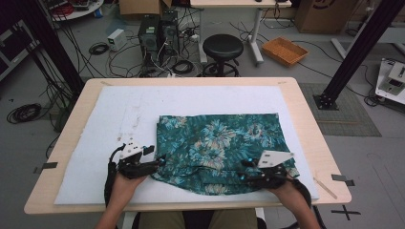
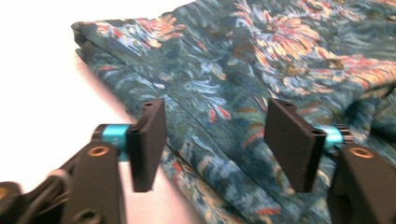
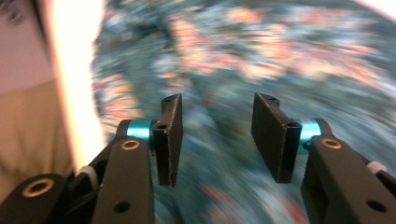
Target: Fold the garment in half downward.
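Note:
A teal cloth with a floral print lies folded on a white board that covers the wooden table. My left gripper is at the cloth's near left corner. In the left gripper view this gripper stands open, its jaws wide apart just above the cloth's folded edge with nothing pinched. My right gripper is over the cloth's near right part. The right gripper view is blurred; there the gripper is open over the fabric, close to the board's near edge.
A thin wooden stick lies near the table's right front corner. Behind the table stand a black stool, computer towers with loose cables, and an orange basket. Black frame posts rise at both sides.

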Tool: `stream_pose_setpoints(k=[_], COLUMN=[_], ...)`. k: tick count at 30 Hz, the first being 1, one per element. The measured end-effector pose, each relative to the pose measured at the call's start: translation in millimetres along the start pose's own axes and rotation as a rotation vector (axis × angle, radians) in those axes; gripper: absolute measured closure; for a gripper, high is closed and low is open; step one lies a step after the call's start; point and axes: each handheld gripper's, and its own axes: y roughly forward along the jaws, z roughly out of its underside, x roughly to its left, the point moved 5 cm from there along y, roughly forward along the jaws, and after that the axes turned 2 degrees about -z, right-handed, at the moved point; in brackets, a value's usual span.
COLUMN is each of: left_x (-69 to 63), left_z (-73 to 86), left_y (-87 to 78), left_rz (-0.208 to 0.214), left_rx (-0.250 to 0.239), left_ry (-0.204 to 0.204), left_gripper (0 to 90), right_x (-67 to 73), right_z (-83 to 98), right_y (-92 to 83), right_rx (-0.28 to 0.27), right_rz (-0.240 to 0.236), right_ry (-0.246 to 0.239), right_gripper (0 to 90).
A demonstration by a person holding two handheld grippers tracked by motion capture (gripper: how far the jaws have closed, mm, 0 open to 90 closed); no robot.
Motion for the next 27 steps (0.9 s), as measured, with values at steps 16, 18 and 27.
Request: stream_pose_setpoints(k=[16,18,27], left_x=[9.2,7.9,-19.0], left_z=[2.4,2.5,13.2], left_y=[0.6,0.6,11.1], left_rz=[-0.051,-0.049,-0.030], left_rx=[0.011,0.018,0.164], left_ry=[-0.040,-0.050,0.053], left_gripper=[37.7,37.9,53.6], right_x=[20.8,22.6,-2.5], right_z=[-11.9,-11.2,-6.0], right_y=[18.6,16.1,17.7], right_rx=[0.065,0.069,0.059], right_rz=[-0.344,-0.374,-0.086], right_ry=[-0.009,-0.001,0.060], right_gripper=[89.6,89.6,53.2])
